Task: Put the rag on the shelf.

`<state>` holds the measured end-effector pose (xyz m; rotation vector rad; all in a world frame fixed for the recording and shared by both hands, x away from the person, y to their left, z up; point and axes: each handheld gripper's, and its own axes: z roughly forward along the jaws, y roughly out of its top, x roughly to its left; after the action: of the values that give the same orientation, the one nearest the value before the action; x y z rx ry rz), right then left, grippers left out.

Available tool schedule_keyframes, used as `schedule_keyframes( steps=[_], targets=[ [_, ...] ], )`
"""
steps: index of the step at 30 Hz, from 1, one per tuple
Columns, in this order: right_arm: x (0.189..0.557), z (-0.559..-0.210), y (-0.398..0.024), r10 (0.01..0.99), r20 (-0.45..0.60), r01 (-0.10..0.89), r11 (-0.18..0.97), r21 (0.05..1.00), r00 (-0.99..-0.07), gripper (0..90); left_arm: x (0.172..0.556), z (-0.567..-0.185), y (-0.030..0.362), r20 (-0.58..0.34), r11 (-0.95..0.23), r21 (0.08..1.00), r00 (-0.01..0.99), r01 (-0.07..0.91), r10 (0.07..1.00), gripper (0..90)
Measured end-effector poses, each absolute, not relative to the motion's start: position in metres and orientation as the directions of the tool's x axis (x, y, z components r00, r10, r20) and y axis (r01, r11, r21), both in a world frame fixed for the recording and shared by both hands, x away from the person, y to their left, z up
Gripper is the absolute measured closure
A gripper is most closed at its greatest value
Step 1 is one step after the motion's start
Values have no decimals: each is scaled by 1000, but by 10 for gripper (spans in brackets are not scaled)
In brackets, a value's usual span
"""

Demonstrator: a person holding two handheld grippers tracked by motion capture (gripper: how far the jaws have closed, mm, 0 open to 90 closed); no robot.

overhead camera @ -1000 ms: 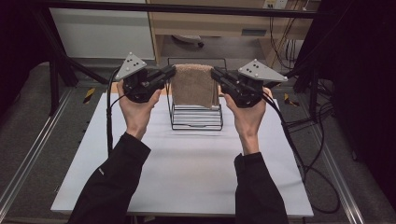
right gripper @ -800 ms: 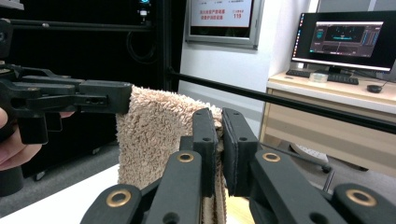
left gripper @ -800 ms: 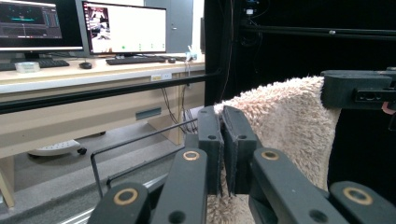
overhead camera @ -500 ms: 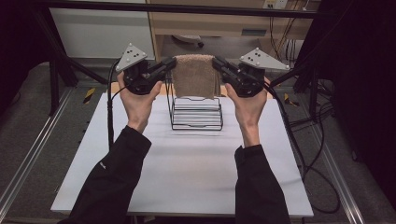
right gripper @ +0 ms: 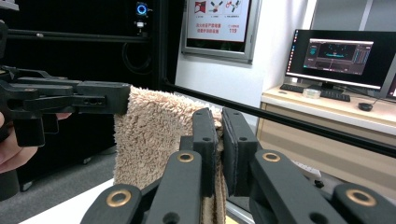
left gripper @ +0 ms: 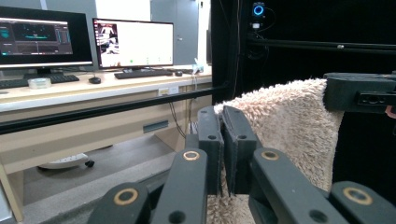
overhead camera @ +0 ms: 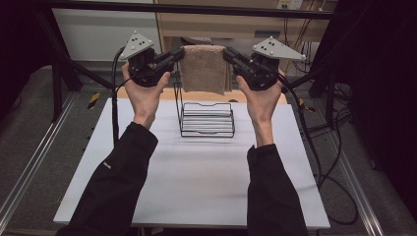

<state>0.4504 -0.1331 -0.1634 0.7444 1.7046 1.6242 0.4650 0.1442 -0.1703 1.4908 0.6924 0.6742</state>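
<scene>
High view shows my left claw (overhead camera: 181, 53) and right claw (overhead camera: 227, 52) pinching the towel (overhead camera: 202, 69). I hold it above the rack (overhead camera: 206, 119).

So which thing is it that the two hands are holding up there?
Find the white table, then the black wire rack at its far end. Above the rack hangs a tan fluffy towel, pinched at its top corners: the sole soft, furry thing among hard metal.
</scene>
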Motion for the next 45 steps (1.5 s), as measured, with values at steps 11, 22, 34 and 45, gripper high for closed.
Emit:
schedule_keyframes(
  steps=[11, 22, 34, 45],
  targets=[
    [466, -157, -131, 789, -84, -38, 77, 996, -609, 850, 480, -165, 142, 0, -23, 999, 630, 29, 777, 864],
    [485, -157, -130, 794, -95, -34, 93, 995, -601, 849, 497, -166, 139, 0, -25, 999, 616, 32, 787, 864],
    [511, -165, -128, 802, -85, -9, 99, 995, -592, 849, 520, -177, 139, -13, -25, 998, 607, 55, 795, 864],
    [518, -177, -131, 793, -65, 24, 99, 995, -606, 849, 523, -190, 138, -7, -43, 997, 614, 68, 789, 863]
  ],
)
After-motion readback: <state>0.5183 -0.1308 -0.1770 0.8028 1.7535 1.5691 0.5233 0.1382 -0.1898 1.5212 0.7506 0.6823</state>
